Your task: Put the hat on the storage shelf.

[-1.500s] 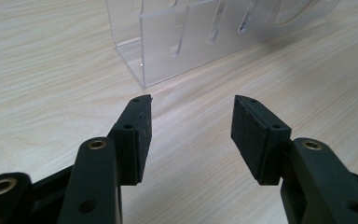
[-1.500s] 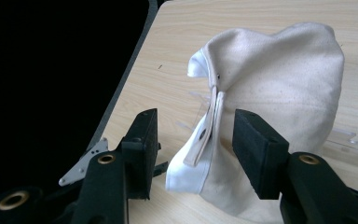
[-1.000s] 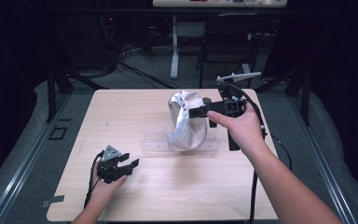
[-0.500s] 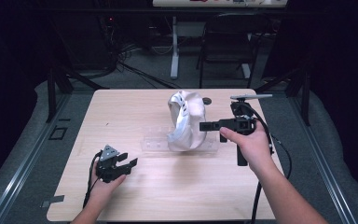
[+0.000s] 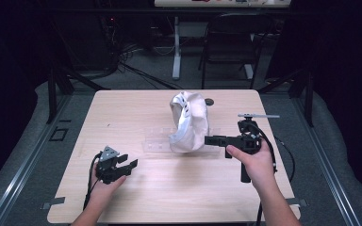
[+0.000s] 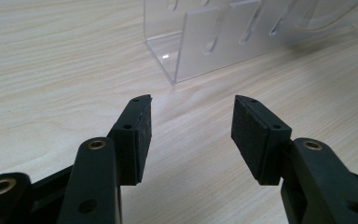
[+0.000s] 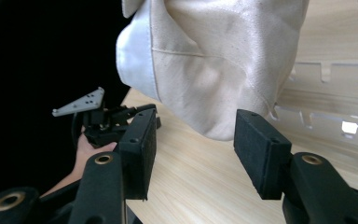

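Observation:
A cream cloth cap with a white band (image 5: pixel 188 122) stands upright on a clear acrylic rack (image 5: pixel 158 143) in the middle of the wooden table (image 5: pixel 122 113). My right gripper (image 5: pixel 208 140) is held level just right of the cap's lower edge and points at it. In the right gripper view its jaws (image 7: pixel 196 121) are open with nothing between them, and the cap (image 7: pixel 214 60) hangs close ahead. My left gripper (image 5: pixel 129 161) rests on the table at the front left. It is open (image 6: pixel 193 105) and empty, facing the end of the rack (image 6: pixel 223 42).
A small dark round object (image 5: pixel 209 101) lies on the table behind the cap. A chair (image 5: pixel 226 42) and a white table leg (image 5: pixel 176 47) stand beyond the far edge. The right gripper's cable (image 5: pixel 283 150) hangs off the right side. The left gripper (image 7: pixel 107 123) appears in the right gripper view.
My right gripper has come down from beside the cap's upper part to its lower edge and drawn slightly right. The cap and the left gripper have stayed put.

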### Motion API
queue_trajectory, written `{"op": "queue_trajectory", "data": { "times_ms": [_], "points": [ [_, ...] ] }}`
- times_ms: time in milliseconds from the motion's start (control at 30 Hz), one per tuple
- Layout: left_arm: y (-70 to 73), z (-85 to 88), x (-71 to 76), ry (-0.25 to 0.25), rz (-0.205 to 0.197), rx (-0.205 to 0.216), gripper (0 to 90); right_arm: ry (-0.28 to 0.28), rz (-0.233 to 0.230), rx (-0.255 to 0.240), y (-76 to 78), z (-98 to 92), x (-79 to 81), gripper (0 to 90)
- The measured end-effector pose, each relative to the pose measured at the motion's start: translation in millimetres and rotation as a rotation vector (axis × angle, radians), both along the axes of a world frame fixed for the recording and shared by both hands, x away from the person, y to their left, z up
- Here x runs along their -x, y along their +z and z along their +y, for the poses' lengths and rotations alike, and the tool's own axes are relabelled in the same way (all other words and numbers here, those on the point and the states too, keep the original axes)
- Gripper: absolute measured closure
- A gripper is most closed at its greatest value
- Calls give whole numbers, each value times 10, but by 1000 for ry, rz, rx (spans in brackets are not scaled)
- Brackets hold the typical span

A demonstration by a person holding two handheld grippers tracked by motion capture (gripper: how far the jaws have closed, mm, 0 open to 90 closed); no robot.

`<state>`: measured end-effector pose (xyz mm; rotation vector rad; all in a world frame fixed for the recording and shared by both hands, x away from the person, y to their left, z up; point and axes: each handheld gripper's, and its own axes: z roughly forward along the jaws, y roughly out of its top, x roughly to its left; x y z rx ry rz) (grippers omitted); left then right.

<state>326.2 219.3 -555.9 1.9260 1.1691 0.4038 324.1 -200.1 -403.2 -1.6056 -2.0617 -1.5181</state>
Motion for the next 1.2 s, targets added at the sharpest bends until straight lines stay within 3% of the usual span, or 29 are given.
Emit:
{"op": "queue_trajectory", "data": {
  "times_ms": [300,467,667,833,1033,1200],
  "points": [
    [-6,31,-3,22,7,10,475,-17,-41,-16,-108,-84,169,484],
    [-7,19,-4,18,11,2,475,-36,-47,15,-149,-130,234,484],
    [-10,8,4,15,7,5,475,-46,-70,-15,-164,-161,311,471],
    [-8,-14,16,-7,2,-15,469,-58,-83,-38,-218,-167,337,455],
    [3,-90,41,-31,-10,-22,459,-78,-64,-20,-335,-224,319,454],
    [77,-327,53,-90,-37,-13,441,-107,-59,-16,-385,-316,298,444]
  ]
}}
